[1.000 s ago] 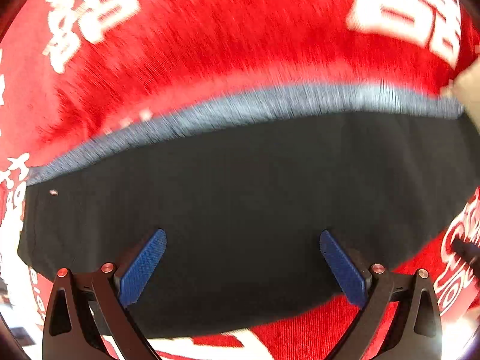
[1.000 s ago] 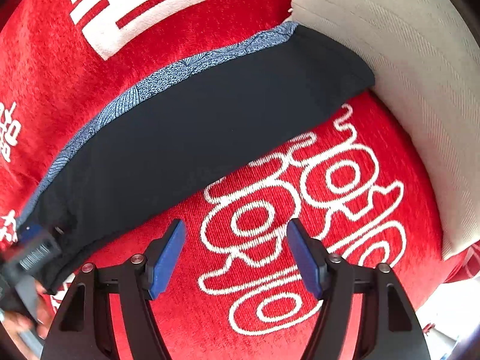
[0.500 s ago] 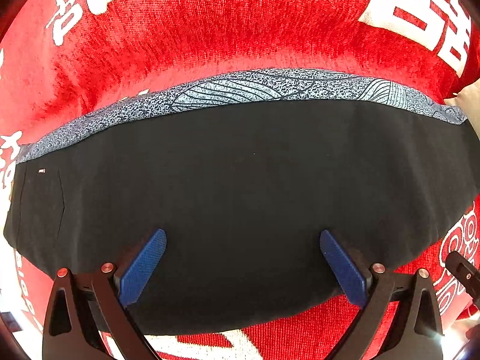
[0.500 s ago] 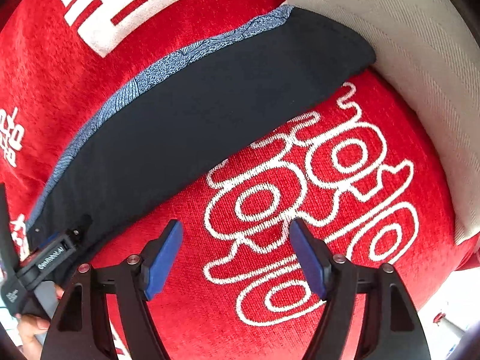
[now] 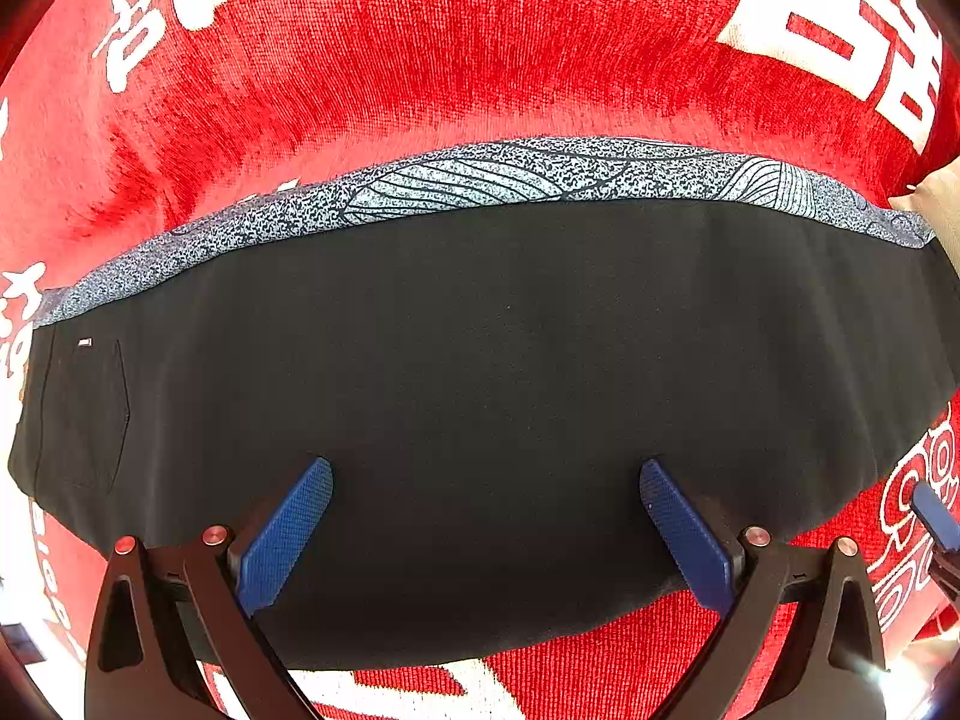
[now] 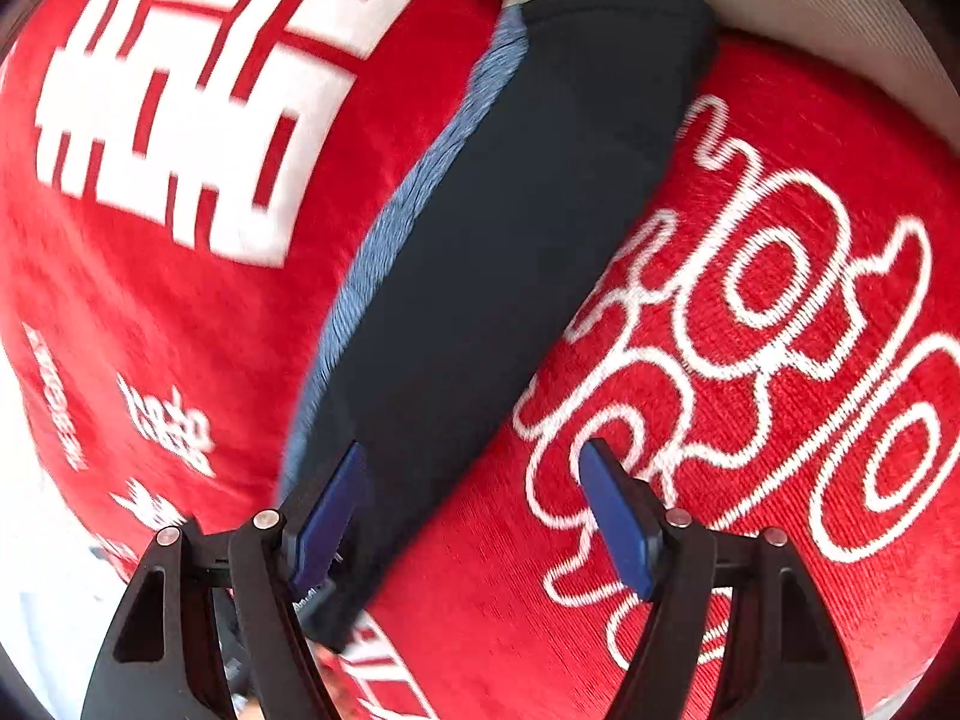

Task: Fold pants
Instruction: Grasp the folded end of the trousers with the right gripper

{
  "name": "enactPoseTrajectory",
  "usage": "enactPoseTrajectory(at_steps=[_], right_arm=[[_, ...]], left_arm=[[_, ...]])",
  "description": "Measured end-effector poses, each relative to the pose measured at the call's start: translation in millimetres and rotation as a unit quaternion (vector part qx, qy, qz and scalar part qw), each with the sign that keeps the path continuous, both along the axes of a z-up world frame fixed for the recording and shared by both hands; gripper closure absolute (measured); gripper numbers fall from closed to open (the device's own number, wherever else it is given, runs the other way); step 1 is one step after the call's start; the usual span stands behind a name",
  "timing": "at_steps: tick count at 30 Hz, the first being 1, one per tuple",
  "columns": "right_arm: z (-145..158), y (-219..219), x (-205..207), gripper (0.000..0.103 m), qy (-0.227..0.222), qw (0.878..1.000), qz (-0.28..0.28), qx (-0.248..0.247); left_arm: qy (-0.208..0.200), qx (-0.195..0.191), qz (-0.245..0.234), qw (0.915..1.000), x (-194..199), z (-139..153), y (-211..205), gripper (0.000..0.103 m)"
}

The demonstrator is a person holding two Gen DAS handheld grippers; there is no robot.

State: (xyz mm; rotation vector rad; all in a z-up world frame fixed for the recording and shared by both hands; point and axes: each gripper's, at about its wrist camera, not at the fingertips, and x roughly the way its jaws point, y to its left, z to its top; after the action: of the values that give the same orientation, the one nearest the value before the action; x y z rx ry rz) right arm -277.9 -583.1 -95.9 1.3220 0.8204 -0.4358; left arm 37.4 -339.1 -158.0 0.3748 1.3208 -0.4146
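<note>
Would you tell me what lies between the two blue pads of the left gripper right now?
In the left wrist view, only the black pants lie between the left gripper's pads; nothing else. The jaws stand wide open above the cloth, not pinching it.

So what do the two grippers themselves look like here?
Both look alike: the left gripper and right gripper have black angular finger frames with triangular cut-outs, silvery-red round rivets, and flat blue pads with a fine grid texture. No cables or sleeves show.

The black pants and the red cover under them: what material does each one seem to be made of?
Black pants: smooth, matte fabric, perhaps cotton; no sheen, with a speckled blue-white printed band along one edge. Red cover: plush, probably chenille or velvet; fuzzy ribbed pile shows, with white characters.
</note>
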Motion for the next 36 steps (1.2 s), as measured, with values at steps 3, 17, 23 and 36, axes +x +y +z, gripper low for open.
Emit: enactPoseTrajectory(at_steps=[3, 17, 23, 36], right_arm=[[-7, -9, -15, 0.026, -0.021, 0.999, -0.027, 0.029], [-16, -33, -15, 0.026, -0.082, 0.992, -0.071, 0.067], [-17, -56, -2, 0.026, -0.107, 0.988, -0.09, 0.065], [-10, -78, 29, 0.09, -0.051, 0.997, -0.046, 0.037]], left_arm=[[-0.001, 0.001, 0.0, 1.0, -1, -2, 1, 0.0], [-0.001, -0.008, -0.012, 0.9999, -8, 28, -32, 0.0], [0.004, -0.024, -0.028, 0.9993, -18, 30, -73, 0.0], [0.005, -0.051, -0.078, 0.9956, -30, 44, -96, 0.036]])
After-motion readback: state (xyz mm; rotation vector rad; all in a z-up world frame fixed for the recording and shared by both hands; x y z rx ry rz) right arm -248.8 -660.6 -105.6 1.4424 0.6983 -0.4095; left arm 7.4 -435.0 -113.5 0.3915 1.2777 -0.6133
